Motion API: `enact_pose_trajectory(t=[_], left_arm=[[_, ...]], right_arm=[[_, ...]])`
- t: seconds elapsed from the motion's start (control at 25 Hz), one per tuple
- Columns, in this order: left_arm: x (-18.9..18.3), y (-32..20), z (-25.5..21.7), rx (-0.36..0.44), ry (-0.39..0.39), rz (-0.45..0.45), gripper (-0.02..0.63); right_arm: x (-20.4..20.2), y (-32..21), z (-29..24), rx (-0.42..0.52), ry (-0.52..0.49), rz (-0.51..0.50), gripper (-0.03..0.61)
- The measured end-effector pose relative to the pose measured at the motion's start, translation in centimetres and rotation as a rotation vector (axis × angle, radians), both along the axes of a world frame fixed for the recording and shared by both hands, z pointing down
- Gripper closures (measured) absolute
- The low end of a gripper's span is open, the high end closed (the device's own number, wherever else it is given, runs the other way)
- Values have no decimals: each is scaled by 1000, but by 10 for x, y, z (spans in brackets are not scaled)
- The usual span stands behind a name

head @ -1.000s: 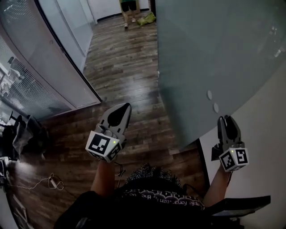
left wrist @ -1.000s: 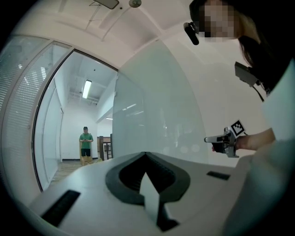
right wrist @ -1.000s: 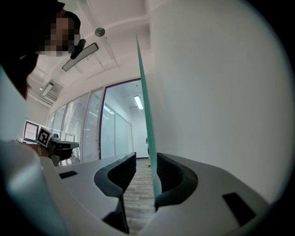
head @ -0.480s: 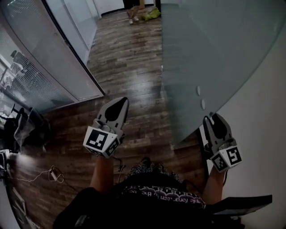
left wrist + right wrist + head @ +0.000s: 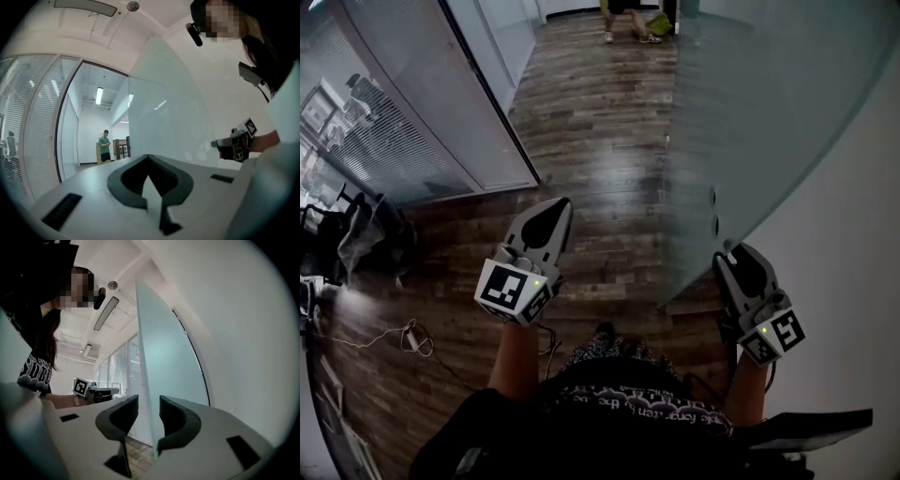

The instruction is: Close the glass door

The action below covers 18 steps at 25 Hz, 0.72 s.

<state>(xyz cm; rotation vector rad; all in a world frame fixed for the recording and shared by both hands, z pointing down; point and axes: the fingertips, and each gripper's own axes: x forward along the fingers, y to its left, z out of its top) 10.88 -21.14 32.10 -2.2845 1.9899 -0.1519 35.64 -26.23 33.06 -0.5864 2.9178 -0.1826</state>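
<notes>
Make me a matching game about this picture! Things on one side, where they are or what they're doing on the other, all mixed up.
Things:
1. left gripper
2. right gripper
3. person in a green shirt
4. white cable

Places or states:
A. far off, beyond the open doorway
B. jaws apart, astride the edge of the glass door
C. lying on the wood floor
D. jaws together, nothing between them

Pairs: 1-D, 2-B, 3-A, 4-C

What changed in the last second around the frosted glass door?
The right gripper moved left from the white wall to the frosted glass door's edge; its open jaws now straddle that edge, not yet clamped. The left gripper stayed shut, empty, over the wooden floor.
</notes>
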Motion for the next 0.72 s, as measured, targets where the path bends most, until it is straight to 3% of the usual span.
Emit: enact_pose_trajectory(t=[0.2,0.36,0.52,0.72], left_arm=[[-27,15,-4,11,-4,-49,623],[-39,22,-13,31,-1,-74,623],[-51,34,-11,35,-30,-100,623],[-82,54,-6,33,3,-170,623]], right_arm=[[-33,11,4,34,45,-109,456],[-60,25,-6,45,26,-185,456],[-78,32,2,58,49,-236,456],[-108,39,3,55,51,-274,456]])
